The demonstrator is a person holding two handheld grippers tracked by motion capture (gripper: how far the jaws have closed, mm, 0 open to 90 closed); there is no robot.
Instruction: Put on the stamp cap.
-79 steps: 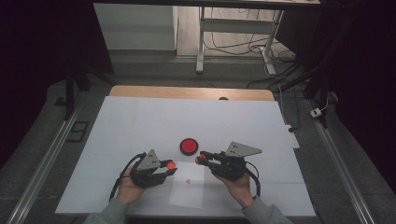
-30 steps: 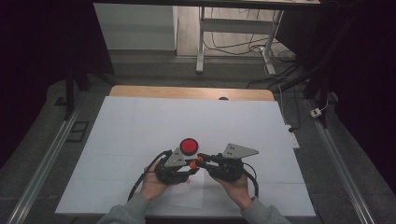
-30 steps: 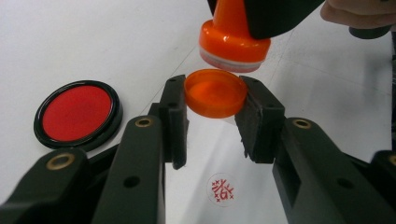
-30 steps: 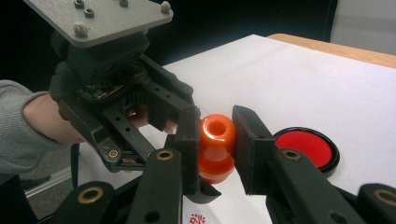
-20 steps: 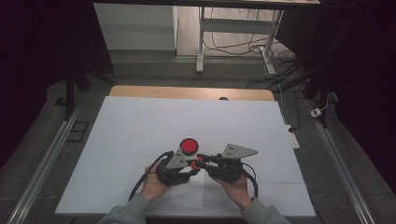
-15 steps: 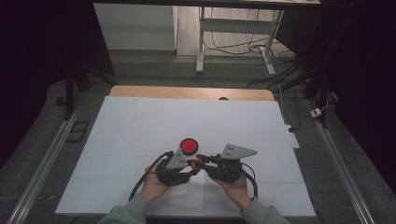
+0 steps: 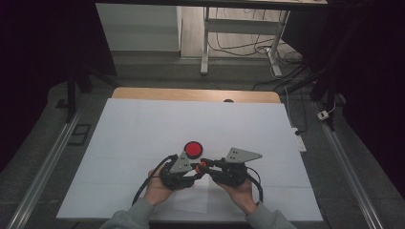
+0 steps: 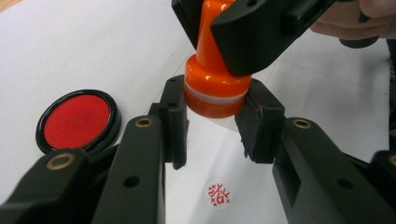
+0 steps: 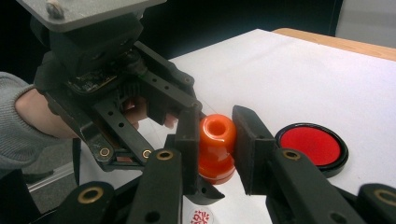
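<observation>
While both my jaws clamp the orange stamp above the desk beside the ink pad, its smooth, light plastic looks slippery, so gripping the waisted neck seems safest.

Your orange stamp: glossy plastic, narrow neck with hollow top, flared round base with pale band near rim. It stands upright, lifted off bench, base facing down, above white paper sheet. You hold it from both sides: neck clamped in one set of tongs, base pinched in other. Below it on paper, your round red imprint with characters. Round black-rimmed red ink pad lies flat on bench just beside.
</observation>
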